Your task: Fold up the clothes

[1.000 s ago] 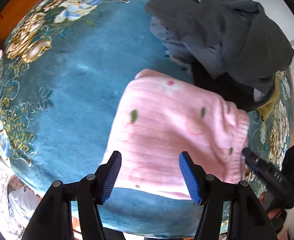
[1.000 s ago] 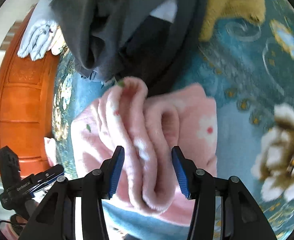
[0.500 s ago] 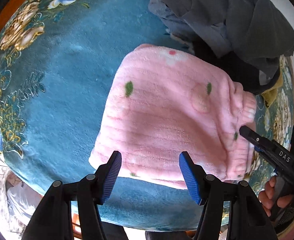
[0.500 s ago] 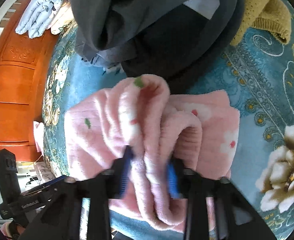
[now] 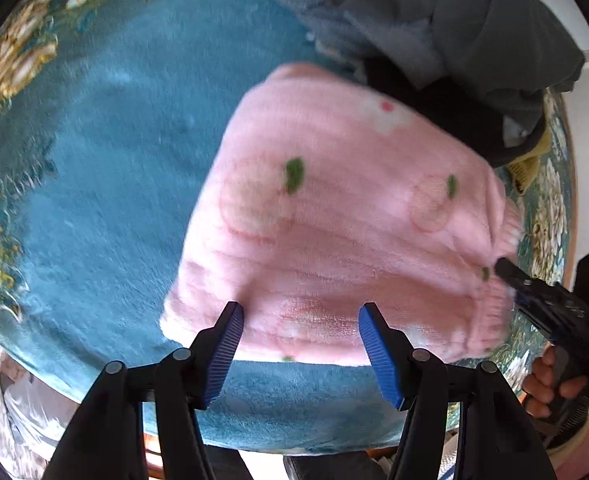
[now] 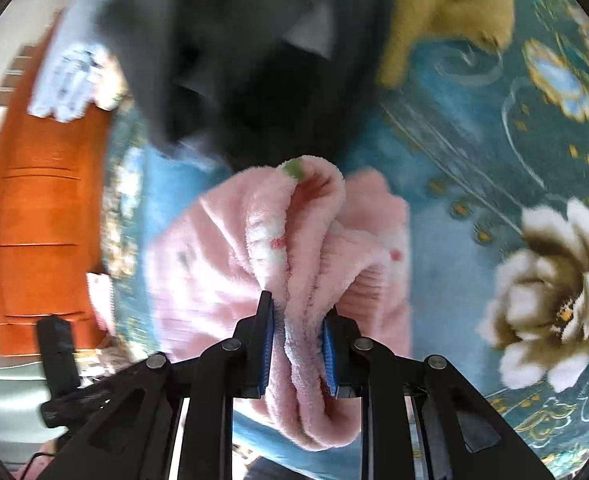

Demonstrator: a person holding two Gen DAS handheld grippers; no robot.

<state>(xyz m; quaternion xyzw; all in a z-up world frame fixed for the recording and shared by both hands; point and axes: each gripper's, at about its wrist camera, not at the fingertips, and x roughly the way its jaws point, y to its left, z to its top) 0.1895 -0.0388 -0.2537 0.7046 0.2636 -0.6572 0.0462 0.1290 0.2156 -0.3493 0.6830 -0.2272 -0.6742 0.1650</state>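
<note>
Right tool [image 6: 297, 344] pinches the pink garment's [image 6: 294, 248] bunched fold, a grip seen only in its own view; left tool [image 5: 298, 340] hangs spread over the garment's 6 o'clock edge.

Home bedroom, teal floral blanket [image 5: 106, 168], heaped clothes [image 6: 254, 52], orange wooden door [image 6: 34, 220]

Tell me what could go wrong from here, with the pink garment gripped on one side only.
1. The right gripper is shut on a thick bunched fold of the pink garment; pulling may undo the flat fold or let layers slip out.
2. The left gripper is open and holds nothing, so the garment may slide on the blanket.
3. The dark clothes pile lies right behind; a lift could drag it along.
</note>
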